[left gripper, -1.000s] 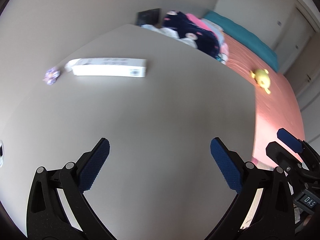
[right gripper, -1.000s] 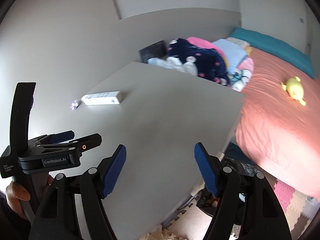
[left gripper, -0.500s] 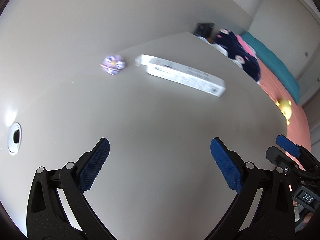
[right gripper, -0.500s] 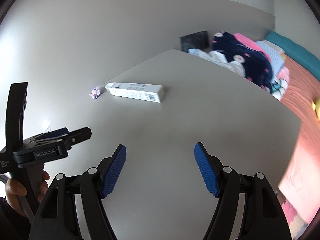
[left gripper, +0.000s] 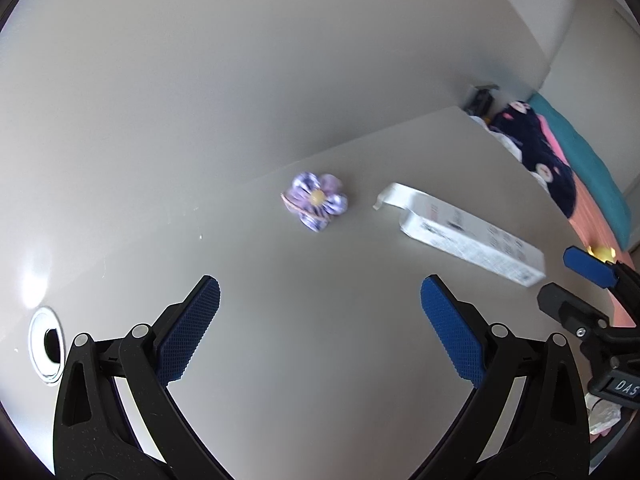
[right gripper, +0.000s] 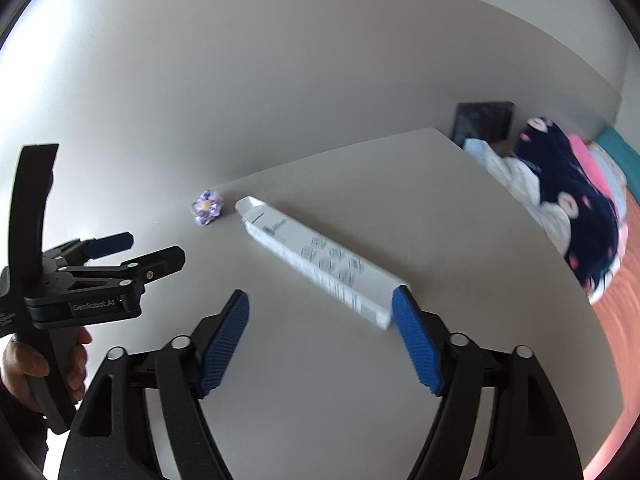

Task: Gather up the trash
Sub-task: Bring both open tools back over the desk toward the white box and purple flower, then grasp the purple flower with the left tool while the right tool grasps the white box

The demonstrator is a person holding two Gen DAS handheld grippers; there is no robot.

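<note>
Left wrist view: left gripper has its jaws spread wide over the bare grey tabletop, nothing between the blue pads. Ahead of it, near the table's far edge by the wall, lies a small purple fabric flower with a yellow centre. Just right of the flower, not touching it, lies a long white carton, flat on its side, end flap open toward the flower, printed text too blurred to read. Right gripper pokes in at the right edge, past the carton's near end; only one blue pad shows there, so its state can't be read from this view. A round grommet hole sits in the tabletop at far left. Beyond the table: pile of clothes and a bed with orange cover. Right wrist view: right gripper is wide apart and has just been opening further; nothing between the pads. The carton runs diagonally ahead of it, near end just beside the right-hand pad, contact unclear. Flower sits beyond the carton's far end, near the wall. Left gripper is at the left edge, spread, empty, held by a hand on its grip. Clothes pile is on the right.
</note>
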